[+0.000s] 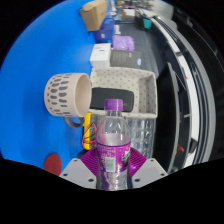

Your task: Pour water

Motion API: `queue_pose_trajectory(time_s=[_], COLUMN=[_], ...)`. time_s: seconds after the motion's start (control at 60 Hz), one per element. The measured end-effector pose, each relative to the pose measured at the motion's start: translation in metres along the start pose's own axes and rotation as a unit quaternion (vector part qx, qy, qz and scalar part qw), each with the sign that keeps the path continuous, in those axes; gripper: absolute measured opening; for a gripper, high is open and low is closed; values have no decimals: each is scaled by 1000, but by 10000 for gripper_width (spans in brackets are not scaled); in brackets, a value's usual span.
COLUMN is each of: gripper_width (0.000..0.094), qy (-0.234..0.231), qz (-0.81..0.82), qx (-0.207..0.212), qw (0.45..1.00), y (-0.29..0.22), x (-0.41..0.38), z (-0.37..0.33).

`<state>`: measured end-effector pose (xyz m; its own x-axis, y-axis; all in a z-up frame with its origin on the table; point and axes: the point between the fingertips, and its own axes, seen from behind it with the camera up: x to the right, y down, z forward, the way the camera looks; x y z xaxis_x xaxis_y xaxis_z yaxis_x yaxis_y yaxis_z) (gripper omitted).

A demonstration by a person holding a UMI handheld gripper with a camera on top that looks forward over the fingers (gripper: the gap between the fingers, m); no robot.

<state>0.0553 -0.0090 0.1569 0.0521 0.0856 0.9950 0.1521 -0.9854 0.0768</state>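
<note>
My gripper [112, 166] is shut on a clear plastic bottle [112, 140] with a purple cap and a purple label; both magenta pads [88, 158] press on its sides. The bottle stands upright between the fingers. Just beyond it, to the left, a beige mug [68, 96] with a dotted pattern lies tilted on its side, mouth facing me. Right behind the bottle sits a clear plastic cup [141, 130], partly hidden by the bottle.
A white perforated basket [126, 88] stands behind the mug on the blue table [35, 70]. Farther back are a white box [101, 54], a purple box [123, 43] and a cardboard box [93, 13]. The table's edge runs along the right.
</note>
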Motion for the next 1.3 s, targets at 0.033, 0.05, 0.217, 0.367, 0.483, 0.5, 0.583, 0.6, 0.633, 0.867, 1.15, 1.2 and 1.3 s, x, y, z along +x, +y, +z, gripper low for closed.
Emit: queue_pose_trajectory(time_s=[0.033,0.05,0.217,0.367,0.483,0.5,0.583,0.6,0.633,0.867,1.15,1.2,1.3], gripper_width=[352,353,354,353,353,352,352,354,353,353,355,353,354], qy=[3,4,23,25,26,27,32,32,27,-28,-78,-81,-81], qz=[-31,-47,-204,-219,-207,-201,-140,-121,-78,355,677,698,727], qx=[-1,-2,2,-5,-8,-8,-10,-10,-5,24,52,53,51], qw=[1000,999,979,975,978,979,990,992,997,934,730,710,680], y=[-4,-6,-17,-15,-13,-12,-8,-6,-4,10,42,47,51], x=[0,0,1,2,2,3,9,11,14,33,25,18,-1], z=[2,4,19,26,26,25,21,20,18,-5,-11,-10,-6])
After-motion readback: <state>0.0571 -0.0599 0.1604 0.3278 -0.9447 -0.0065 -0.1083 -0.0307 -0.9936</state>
